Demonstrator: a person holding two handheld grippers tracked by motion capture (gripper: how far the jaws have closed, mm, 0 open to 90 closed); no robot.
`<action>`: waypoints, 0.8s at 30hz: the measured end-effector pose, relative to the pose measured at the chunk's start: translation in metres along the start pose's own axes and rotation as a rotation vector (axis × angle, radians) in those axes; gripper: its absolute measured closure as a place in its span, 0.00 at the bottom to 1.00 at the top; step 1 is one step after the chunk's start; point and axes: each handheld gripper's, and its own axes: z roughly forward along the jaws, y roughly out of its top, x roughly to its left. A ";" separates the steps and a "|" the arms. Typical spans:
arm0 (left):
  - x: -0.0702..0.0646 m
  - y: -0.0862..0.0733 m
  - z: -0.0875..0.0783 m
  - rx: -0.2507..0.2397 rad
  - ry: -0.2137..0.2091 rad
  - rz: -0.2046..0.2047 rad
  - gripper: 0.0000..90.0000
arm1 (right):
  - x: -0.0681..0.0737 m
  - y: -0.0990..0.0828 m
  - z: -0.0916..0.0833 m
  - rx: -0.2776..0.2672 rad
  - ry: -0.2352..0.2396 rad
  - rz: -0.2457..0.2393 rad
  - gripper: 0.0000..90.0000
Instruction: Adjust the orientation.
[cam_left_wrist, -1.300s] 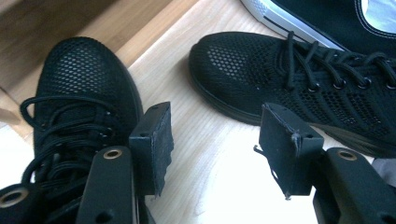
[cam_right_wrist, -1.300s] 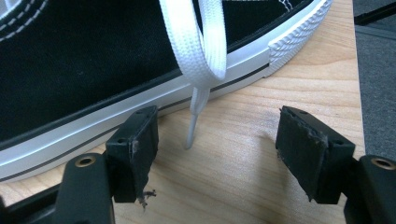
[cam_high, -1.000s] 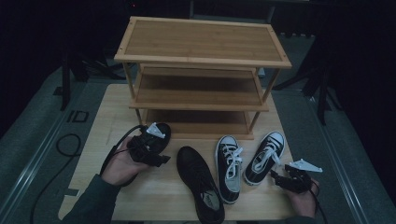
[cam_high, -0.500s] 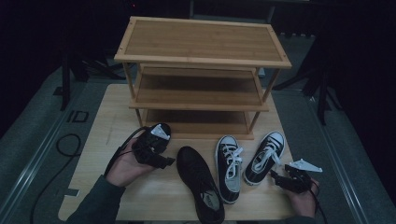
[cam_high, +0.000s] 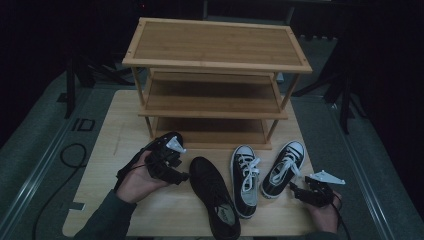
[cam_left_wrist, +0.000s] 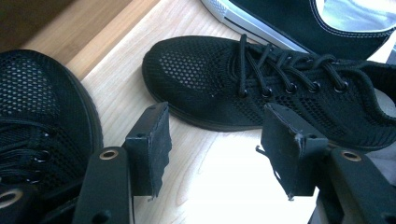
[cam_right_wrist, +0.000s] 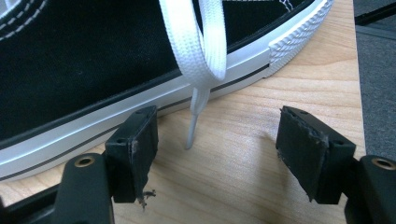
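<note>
A black mesh shoe (cam_high: 215, 197) (cam_left_wrist: 261, 88) lies at the table's front centre, toe away from me. Its mate (cam_high: 171, 139) (cam_left_wrist: 42, 116) sits just behind my left gripper (cam_high: 180, 172) (cam_left_wrist: 217, 140), whose jaws stand open over bare wood, short of the middle shoe's side. Two black-and-white sneakers (cam_high: 245, 180) (cam_high: 285, 162) lie to the right. My right gripper (cam_high: 296, 189) (cam_right_wrist: 219, 149) is open beside the right sneaker's white sole (cam_right_wrist: 140, 98). A loose white lace (cam_right_wrist: 198, 70) hangs down between its jaws without being pinched.
A three-tier bamboo shoe rack (cam_high: 215, 65) stands at the back of the wooden table (cam_high: 115, 130), all its shelves bare. A black cable (cam_high: 70, 155) loops off the table's left edge onto the grey floor.
My left gripper has edged slightly to the right, closer to the middle black shoe. The right gripper has stayed where it was.
</note>
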 end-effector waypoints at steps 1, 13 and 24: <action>-0.001 0.000 0.000 0.002 -0.001 0.002 0.47 | 0.000 0.000 0.000 0.000 0.000 0.000 0.32; -0.013 0.005 0.006 0.017 -0.022 0.013 0.47 | 0.000 0.000 0.000 0.000 0.001 0.001 0.32; -0.025 0.011 0.011 0.023 -0.035 0.039 0.48 | 0.000 0.000 0.000 -0.001 0.005 0.000 0.32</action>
